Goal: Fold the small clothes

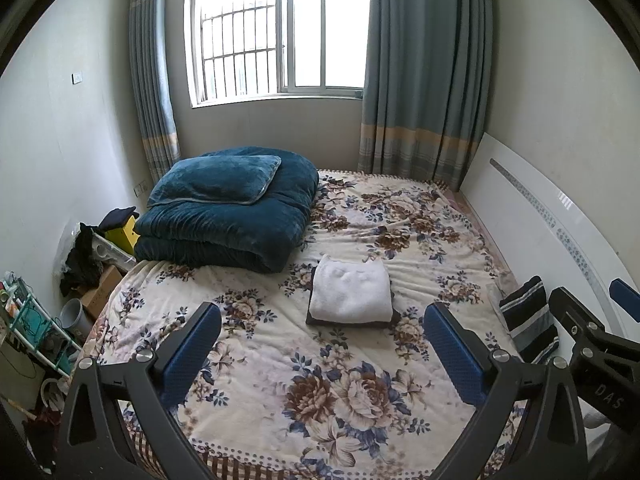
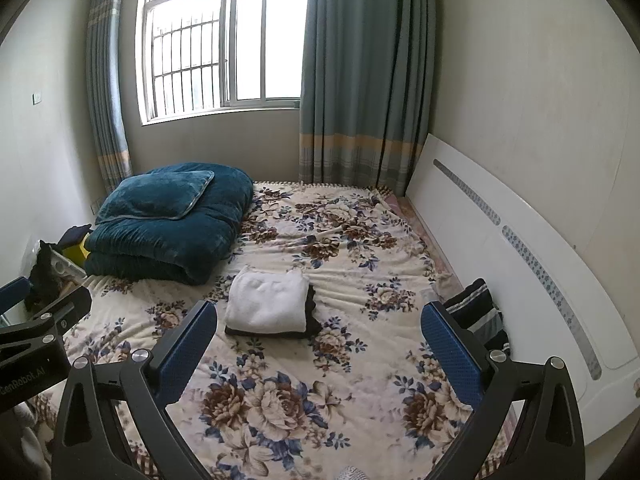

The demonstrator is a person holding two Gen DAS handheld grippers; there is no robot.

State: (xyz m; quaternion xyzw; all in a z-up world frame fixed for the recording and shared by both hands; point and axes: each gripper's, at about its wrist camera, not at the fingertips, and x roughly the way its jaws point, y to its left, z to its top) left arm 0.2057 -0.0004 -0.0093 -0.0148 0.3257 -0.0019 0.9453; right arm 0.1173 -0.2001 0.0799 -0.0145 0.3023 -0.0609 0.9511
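A folded white garment [image 1: 351,290] lies on top of a folded dark garment [image 1: 316,318] in the middle of the floral bed cover [image 1: 280,360]; the white one [image 2: 267,302] and the dark one [image 2: 311,312] also show in the right wrist view. A striped dark-and-grey garment [image 1: 528,320] lies crumpled at the bed's right edge, seen too in the right wrist view [image 2: 478,316]. My left gripper [image 1: 324,350] is open and empty, held above the bed short of the stack. My right gripper [image 2: 320,346] is open and empty, to the right of the left one.
A folded teal quilt with a pillow [image 1: 228,208] sits at the bed's far left. A white headboard [image 1: 540,208] runs along the right side. Boxes, a bucket and a shelf [image 1: 36,328] crowd the floor on the left. Window and curtains stand behind.
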